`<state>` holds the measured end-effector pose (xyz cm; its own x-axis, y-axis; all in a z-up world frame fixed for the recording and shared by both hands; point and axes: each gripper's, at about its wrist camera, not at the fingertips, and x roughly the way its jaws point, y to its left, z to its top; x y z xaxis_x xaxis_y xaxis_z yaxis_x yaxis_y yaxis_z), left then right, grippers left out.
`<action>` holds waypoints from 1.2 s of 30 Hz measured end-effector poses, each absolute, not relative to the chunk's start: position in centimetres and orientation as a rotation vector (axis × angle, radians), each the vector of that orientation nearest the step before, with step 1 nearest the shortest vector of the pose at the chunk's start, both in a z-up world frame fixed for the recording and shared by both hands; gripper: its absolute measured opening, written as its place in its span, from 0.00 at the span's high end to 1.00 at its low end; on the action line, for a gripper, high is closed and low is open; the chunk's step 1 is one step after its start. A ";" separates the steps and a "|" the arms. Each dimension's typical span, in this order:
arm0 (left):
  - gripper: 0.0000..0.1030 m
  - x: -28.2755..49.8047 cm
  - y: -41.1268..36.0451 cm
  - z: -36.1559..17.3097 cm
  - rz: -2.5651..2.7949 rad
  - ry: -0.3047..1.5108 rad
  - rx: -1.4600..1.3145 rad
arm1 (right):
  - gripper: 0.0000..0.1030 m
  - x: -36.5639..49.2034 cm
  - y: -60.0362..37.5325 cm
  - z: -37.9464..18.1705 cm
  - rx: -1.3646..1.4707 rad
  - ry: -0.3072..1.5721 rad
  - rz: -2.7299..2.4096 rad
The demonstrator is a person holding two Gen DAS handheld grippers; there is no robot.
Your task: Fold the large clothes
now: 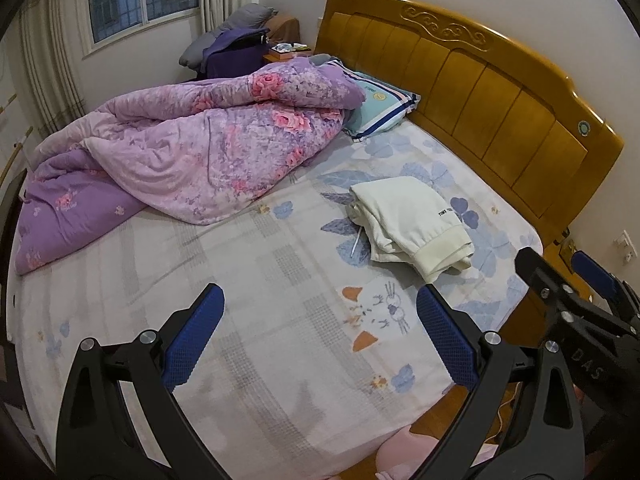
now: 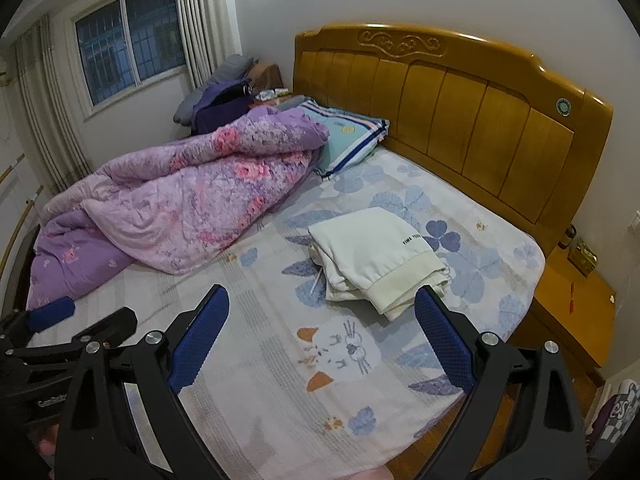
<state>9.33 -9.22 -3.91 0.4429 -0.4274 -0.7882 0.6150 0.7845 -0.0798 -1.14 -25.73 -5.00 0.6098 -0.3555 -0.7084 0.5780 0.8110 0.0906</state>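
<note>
Cream-white cotton trousers with ribbed cuffs (image 2: 376, 260) lie in a compact, layered bundle on the bed's pale sheet printed with blue leaves and a cartoon cat (image 2: 280, 380), on the side nearer the carved honey-coloured wooden headboard (image 2: 460, 120). A small line of black lettering shows on the top layer, and a white drawstring end pokes out at the bundle's left edge. Judged from its stacked, roughly rectangular form, the garment looks already folded, though the lower layers are a little uneven and could take a final squaring.

Neither tool touches the cloth. The left gripper (image 1: 320, 336) hovers over bare sheet near the foot of the bed, its blue-padded fingers (image 1: 192, 340) spread wide with nothing between them. The right gripper (image 2: 320, 340) hangs just short of the bundle, its fingers likewise spread and empty.

A rumpled purple floral quilt (image 2: 180, 200) fills the far side of the mattress, beside a teal striped pillow (image 2: 344, 136). No other loose garment shows on the bed, so the folding appears at or near its end.
</note>
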 end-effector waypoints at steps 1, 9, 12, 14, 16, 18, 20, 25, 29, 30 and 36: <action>0.06 9.3 -9.3 -4.0 -0.654 0.907 0.232 | 0.12 -1.2 -25.8 -5.1 0.334 0.735 -0.548; 0.06 9.1 -9.7 -4.1 -0.669 0.919 0.247 | 0.12 -1.3 -26.3 -5.2 0.348 0.738 -0.555; 0.06 9.1 -9.8 -4.1 -0.668 0.916 0.244 | 0.12 -1.3 -26.4 -5.2 0.347 0.735 -0.557; 0.06 9.0 -9.7 -4.1 -0.672 0.917 0.242 | 0.12 -1.3 -26.4 -5.2 0.346 0.737 -0.556; 0.06 9.0 -9.8 -4.1 -0.671 0.917 0.244 | 0.12 -1.4 -26.3 -5.2 0.348 0.736 -0.557; 0.06 9.0 -9.8 -4.1 -0.673 0.915 0.246 | 0.12 -1.4 -26.4 -5.2 0.348 0.734 -0.557; 0.06 9.0 -9.8 -4.1 -0.672 0.914 0.244 | 0.12 -1.4 -26.5 -5.1 0.348 0.733 -0.558; 0.06 9.0 -9.8 -4.1 -0.672 0.913 0.249 | 0.12 -1.4 -26.5 -5.1 0.349 0.734 -0.560; 0.06 9.0 -9.8 -4.1 -0.672 0.915 0.249 | 0.12 -1.5 -26.4 -5.1 0.348 0.735 -0.560; 0.06 9.1 -9.8 -4.0 -0.670 0.916 0.250 | 0.12 -1.5 -26.5 -5.1 0.349 0.736 -0.562; 0.06 9.2 -9.8 -3.9 -0.668 0.916 0.250 | 0.12 -1.5 -26.6 -5.1 0.347 0.736 -0.563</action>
